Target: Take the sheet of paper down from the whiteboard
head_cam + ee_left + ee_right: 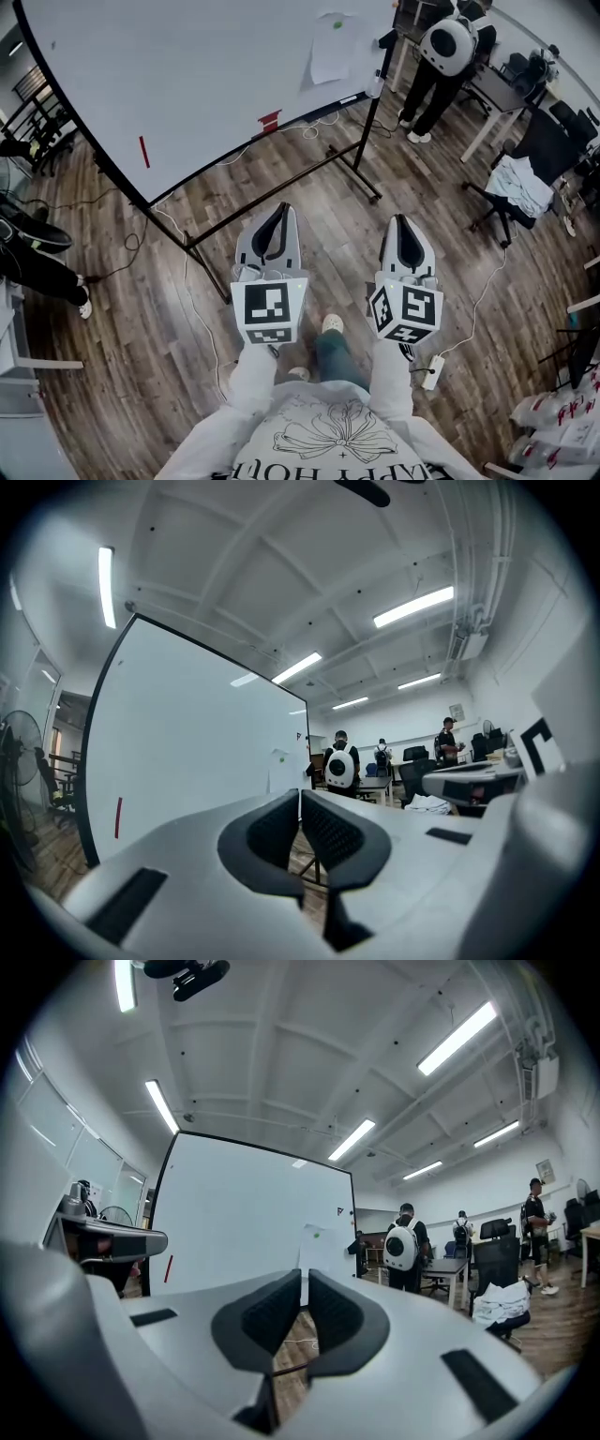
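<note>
Gripper views: left gripper [300, 797] and right gripper [306, 1277] closed, empty. Head view alone shows both well short of the whiteboard [187, 84]. Sheet of paper [330, 47] hangs on it.

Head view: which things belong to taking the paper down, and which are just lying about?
Job: sheet of paper, whiteboard, left tool, right tool, both shut and empty.
Lying about: power strip, floor cable, office chair, person with white backpack.
</note>
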`<state>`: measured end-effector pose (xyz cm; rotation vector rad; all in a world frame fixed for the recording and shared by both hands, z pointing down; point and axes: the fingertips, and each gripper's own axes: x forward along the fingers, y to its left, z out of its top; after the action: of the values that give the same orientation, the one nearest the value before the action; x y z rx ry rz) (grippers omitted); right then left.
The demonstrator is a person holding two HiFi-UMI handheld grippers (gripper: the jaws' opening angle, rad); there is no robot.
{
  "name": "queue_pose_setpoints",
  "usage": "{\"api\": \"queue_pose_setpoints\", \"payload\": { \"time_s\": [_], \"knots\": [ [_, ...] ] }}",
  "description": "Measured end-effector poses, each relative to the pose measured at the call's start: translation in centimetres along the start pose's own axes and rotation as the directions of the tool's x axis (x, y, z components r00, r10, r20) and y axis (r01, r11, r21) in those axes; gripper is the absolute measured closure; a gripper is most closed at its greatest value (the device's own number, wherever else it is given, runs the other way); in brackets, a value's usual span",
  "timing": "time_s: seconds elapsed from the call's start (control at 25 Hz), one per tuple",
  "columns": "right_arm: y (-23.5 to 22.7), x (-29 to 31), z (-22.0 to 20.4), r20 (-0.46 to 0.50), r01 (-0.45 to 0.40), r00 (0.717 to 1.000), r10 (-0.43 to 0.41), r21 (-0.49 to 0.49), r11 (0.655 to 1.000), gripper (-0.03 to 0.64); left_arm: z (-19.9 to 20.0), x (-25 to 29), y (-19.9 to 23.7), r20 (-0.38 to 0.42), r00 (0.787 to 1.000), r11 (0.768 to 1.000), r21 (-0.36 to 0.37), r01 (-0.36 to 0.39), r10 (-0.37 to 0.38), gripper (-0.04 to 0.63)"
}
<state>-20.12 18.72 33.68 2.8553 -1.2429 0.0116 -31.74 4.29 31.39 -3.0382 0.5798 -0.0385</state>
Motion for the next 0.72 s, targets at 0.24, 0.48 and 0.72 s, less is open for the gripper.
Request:
{"api": "queue_pose_setpoints", "payload": {
  "time_s": [0.24,0.48,0.72],
  "knots": [
    [-4.0,7.9,1.7,0.037,-0.047,0.998,0.047,-0.003,0.999,0.611,1.5,7.8,-0.3,0.026,0.998,0.998,0.01,-0.058,0.057,0.586],
    [-7.5,14.7,3.1,0.069,-0.106,0.992,0.107,-0.011,0.994,0.594,3.1,14.6,-1.3,0.064,0.992,0.994,0.009,-0.11,0.109,0.586],
    [-10.5,19.4,2.8,0.064,-0.143,0.988,0.143,0.0,0.99,0.569,2.9,19.7,-2.3,0.05,0.989,0.99,0.007,-0.138,0.138,0.584]
  ]
}}
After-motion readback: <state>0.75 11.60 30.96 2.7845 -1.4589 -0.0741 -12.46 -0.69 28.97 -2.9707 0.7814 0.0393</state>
